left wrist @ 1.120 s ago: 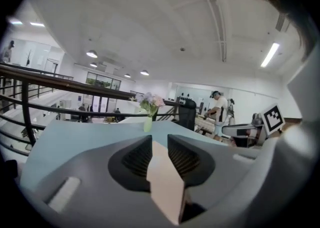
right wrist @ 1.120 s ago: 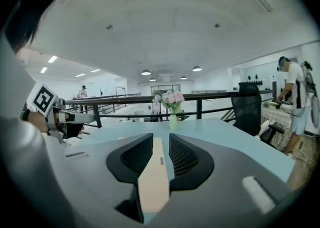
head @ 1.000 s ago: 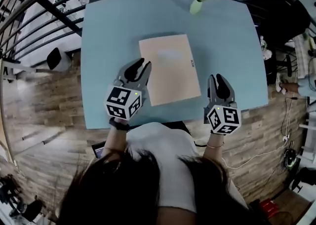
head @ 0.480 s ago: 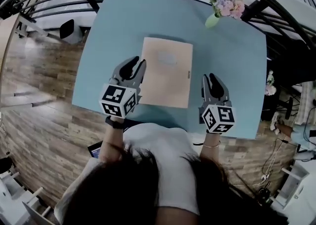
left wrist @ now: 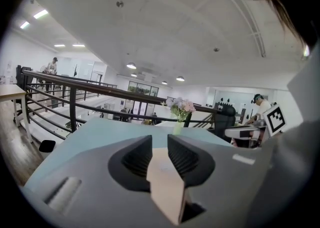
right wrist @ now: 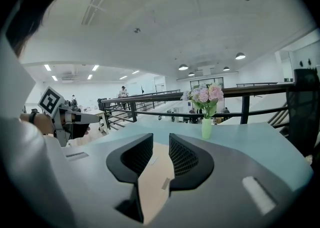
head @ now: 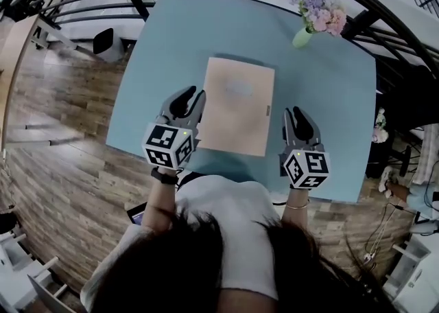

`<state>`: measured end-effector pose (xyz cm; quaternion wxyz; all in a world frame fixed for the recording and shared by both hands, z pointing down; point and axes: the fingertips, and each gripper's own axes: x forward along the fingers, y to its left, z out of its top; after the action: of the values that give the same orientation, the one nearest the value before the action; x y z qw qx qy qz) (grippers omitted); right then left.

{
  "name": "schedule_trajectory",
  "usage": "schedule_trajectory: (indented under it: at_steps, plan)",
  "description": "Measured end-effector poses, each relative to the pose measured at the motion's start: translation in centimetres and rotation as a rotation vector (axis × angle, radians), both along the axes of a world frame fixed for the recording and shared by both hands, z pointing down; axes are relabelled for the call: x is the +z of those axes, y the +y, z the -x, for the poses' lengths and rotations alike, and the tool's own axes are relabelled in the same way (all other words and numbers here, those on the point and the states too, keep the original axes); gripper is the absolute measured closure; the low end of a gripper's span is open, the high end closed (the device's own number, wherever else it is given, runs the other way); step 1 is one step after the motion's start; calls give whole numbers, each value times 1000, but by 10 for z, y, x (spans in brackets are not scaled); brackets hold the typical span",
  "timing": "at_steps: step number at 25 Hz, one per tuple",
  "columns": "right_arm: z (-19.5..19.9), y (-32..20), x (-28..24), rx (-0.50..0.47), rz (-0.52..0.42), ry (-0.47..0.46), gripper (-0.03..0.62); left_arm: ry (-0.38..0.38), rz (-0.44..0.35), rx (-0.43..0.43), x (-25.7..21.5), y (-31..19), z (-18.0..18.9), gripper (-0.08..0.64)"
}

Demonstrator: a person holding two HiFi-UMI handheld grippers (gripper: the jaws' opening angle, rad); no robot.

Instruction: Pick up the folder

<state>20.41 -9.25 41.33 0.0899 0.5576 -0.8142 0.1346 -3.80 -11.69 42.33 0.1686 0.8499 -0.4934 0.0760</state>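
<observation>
Both claws have been swinging round a little since a second ago. The left claw [head: 193, 92] is now lying closer in line with the folder's [head: 236, 106] left edge, just beside it. Its jaws are standing a narrow slit apart, gripping nothing. The folder is lying flat mid-table [head: 178, 37]. The right claw [head: 296, 111] is hovering just beside the folder's right edge, its jaws likewise slightly parted and empty. A vase [head: 302, 36] of flowers is standing far right.
</observation>
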Motion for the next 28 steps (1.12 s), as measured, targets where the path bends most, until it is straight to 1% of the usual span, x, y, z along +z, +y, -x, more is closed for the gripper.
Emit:
schedule_trajectory:
  at_steps: [7,13,21,25,28]
  plan:
    - [13,-3,-4,6,-4,10,517,2,-5,46,-4,-5,-1,460]
    - [16,-7,3,-7,19,12,517,2,15,56,4,-11,-2,460]
    - [23,-8,21,-26,67,10,517,11,67,55,25,-10,-1,460]
    - [25,-8,36,-39,105,7,517,19,117,65,44,-9,-4,460]
    - [26,-8,50,-52,143,-14,517,23,164,71,62,-6,-4,460]
